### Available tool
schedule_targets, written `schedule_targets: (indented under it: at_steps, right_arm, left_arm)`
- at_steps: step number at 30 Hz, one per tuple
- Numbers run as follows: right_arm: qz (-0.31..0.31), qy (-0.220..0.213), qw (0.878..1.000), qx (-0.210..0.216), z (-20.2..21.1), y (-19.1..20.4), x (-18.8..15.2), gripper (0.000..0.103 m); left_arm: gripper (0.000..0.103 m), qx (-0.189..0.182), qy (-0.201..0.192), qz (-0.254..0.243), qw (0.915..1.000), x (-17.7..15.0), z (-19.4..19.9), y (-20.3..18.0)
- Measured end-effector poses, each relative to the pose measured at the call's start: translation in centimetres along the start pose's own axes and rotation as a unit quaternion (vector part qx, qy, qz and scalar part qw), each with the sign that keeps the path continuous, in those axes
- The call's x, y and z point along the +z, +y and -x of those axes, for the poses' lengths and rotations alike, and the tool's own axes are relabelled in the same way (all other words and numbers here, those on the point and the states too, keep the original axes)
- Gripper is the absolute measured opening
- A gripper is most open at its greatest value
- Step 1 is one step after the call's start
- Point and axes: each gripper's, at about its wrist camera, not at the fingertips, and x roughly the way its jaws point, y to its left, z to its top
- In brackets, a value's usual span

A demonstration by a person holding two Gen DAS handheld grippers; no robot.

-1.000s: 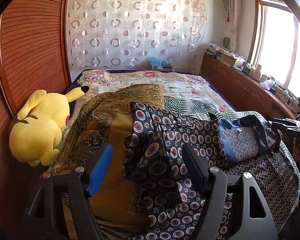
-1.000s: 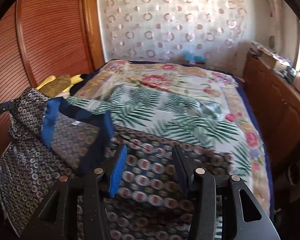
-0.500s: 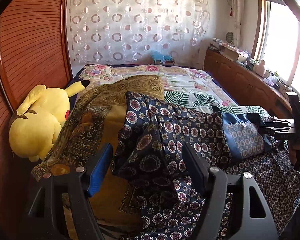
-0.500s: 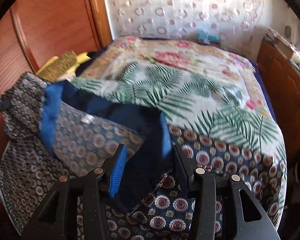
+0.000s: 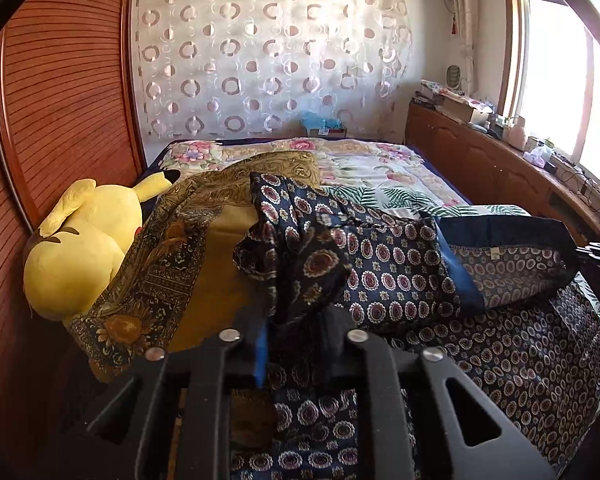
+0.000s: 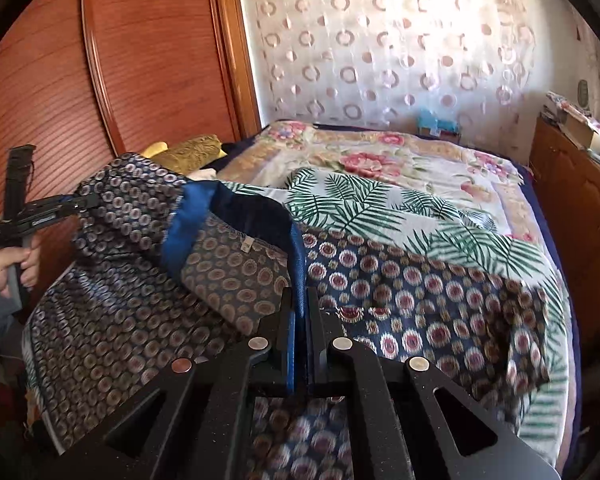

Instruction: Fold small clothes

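- Both sets of tongs stood spread over the cloth a second ago; now each has drawn in on the navy patterned garment [image 5: 396, 272], and the right one has slid over onto its blue-edged hem.
- Left gripper [image 5: 296, 344]: its jaws are closing, with a bunched fold of the garment already pinched between them.
- Right gripper [image 6: 300, 320]: clenched tight on the garment's blue band [image 6: 296, 264], which runs straight between its fingers.
- Stretched between the two grips, the garment lies partly lifted above a larger patterned spread [image 5: 520, 360] at the near end of the bed [image 6: 380, 152], beside a gold-brown cloth [image 5: 204, 248] and a yellow plush toy [image 5: 76, 248].
- Progress looks early: the garment is rumpled and no neat fold shows; spreading, folding and setting it down all remain.
- From the right view, a hand [image 6: 14, 268] holds the left tool's handle.
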Motion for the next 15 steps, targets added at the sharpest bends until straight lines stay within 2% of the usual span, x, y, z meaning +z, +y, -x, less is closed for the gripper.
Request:
schedule_targets:
  at_steps: [8, 15]
  right_arm:
    - [-0.009, 0.006, 1.000, -0.001, 2.5, -0.4, -6.2, 0.003]
    - [-0.014, 0.006, 1.000, 0.009, 4.7, 0.6, -8.1, 0.003]
  left_arm:
    - [0.010, -0.002, 0.008, -0.021, 0.9998, -3.4, 1.3, -1.0]
    - [0.010, 0.000, 0.002, -0.010, 0.9999, -4.8, 3.6, -1.0]
